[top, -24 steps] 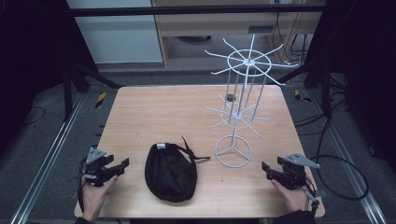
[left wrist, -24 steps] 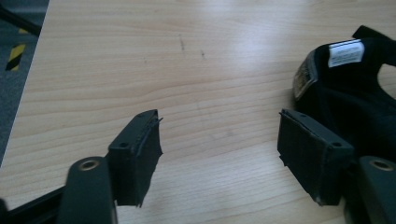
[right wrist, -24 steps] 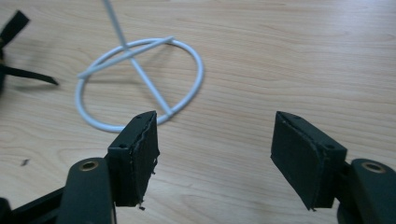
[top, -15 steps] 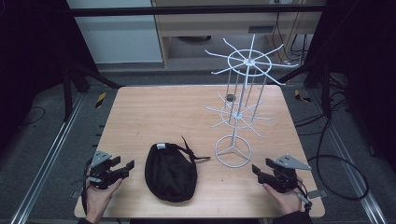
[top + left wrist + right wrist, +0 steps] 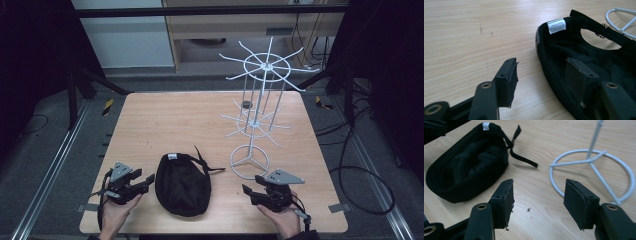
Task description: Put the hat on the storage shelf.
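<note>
Lying upside down near the tabletop's (image 5: pixel 150 125) front edge, between both claws: a black cap (image 5: pixel 181 184), soft, light, floppy, strap trailing toward the white wire rack (image 5: pixel 252 125). Best pinched at the stiffer rim by the label, not the limp crown. Left claw (image 5: pixel 544 75) and right claw (image 5: pixel 537 200) both released, grasping nothing

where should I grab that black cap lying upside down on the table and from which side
Grip the black fabric cap by its raised side rim, coming from its left with the left gripper, whose open jaws already face that edge. The cap lies crown-down, so the rim stands up as a thin wall to pinch.
</note>
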### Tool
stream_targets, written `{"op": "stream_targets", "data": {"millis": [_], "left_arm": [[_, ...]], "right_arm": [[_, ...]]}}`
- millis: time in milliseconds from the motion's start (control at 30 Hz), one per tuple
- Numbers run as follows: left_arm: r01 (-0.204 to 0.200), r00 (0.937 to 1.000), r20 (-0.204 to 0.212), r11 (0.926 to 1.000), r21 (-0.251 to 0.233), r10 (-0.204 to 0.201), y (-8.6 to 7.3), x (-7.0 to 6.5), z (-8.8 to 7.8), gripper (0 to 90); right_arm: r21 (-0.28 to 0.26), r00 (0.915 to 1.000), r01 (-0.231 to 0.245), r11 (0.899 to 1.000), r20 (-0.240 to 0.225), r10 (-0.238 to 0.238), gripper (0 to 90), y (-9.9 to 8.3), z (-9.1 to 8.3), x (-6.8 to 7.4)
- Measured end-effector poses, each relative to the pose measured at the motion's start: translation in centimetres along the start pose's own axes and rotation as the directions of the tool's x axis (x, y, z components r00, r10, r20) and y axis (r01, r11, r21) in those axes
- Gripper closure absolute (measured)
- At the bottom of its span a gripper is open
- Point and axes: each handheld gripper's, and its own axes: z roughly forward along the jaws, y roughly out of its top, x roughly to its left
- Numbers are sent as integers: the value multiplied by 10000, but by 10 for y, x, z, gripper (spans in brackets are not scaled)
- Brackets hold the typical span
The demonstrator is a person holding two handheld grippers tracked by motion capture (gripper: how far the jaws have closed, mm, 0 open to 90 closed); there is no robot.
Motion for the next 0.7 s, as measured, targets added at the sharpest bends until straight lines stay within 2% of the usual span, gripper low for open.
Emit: {"op": "stream_targets", "data": {"millis": [133, 200, 300, 367, 567, 700], "left_arm": [[-119, 9999, -65, 9997, 216, 120, 0, -4, 4, 463], [-82, 9998, 159, 9994, 327, 77, 0, -5, 9, 469], [-129, 9998, 146, 9990, 437, 122, 0, -5, 11, 482], [-139, 9996, 244, 9981, 596, 125, 0, -5, 15, 496], [-260, 9990, 401, 9924, 1207, 213, -3, -8, 24, 554], [-268, 9990, 409, 9869, 1588, 205, -4, -8, 30, 605]], "right_arm": [[65, 9996, 169, 9998, -225, -167, 420, 2, 8, 8], [239, 9986, 358, 9991, -386, -348, 427, 4, 18, 18], [273, 9972, 480, 9985, -583, -463, 434, 5, 24, 24], [269, 9941, 633, 9976, -894, -607, 442, 8, 32, 36], [441, 9866, 789, 9959, -1464, -717, 442, 11, 50, 56], [491, 9829, 717, 9962, -1733, -622, 441, 12, 60, 66]]}}
